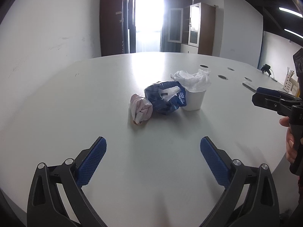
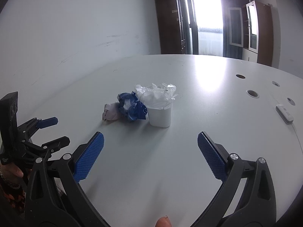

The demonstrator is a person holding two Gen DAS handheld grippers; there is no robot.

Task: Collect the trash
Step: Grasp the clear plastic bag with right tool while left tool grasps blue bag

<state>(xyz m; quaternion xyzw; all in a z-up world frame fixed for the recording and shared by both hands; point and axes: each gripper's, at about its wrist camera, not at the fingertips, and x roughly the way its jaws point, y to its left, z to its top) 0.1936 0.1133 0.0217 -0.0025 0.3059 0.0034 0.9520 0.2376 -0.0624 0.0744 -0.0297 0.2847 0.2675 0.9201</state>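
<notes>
Tongs come first in both views: the left tongs (image 1: 153,143) are spread wide with nothing between the blue pads, and the right tongs (image 2: 150,139) are likewise wide apart and empty. Each hovers low over the bare near part of the white table (image 1: 56,113), and each shows at the edge of the other's view, so the two sit side by side, well short of the trash.

Further in, near the middle of the table, lies the cluster to be collected. Nearest the left tongs is a crumpled pale pink wad (image 1: 141,108); touching it from behind is a crushed blue wrapper (image 1: 166,98) with white print. That wrapper leans against a small white bin (image 1: 194,100), which is lined with a thin white plastic bag (image 1: 193,80) puffed up over its rim. Whether anything is already inside the bin cannot be told.

Judging by this, the task is at its very start: the approach, with no piece yet picked up. The next move calls for one pair of tongs to travel forward, straddle the pink wad, which is the closest and freest piece, and close gently, since it looks soft and light and would slide if nudged. The bag's loose mouth may need holding open by the other tongs.

Beyond, to the right, are round cable holes (image 2: 252,93) and a white remote (image 2: 284,115).
</notes>
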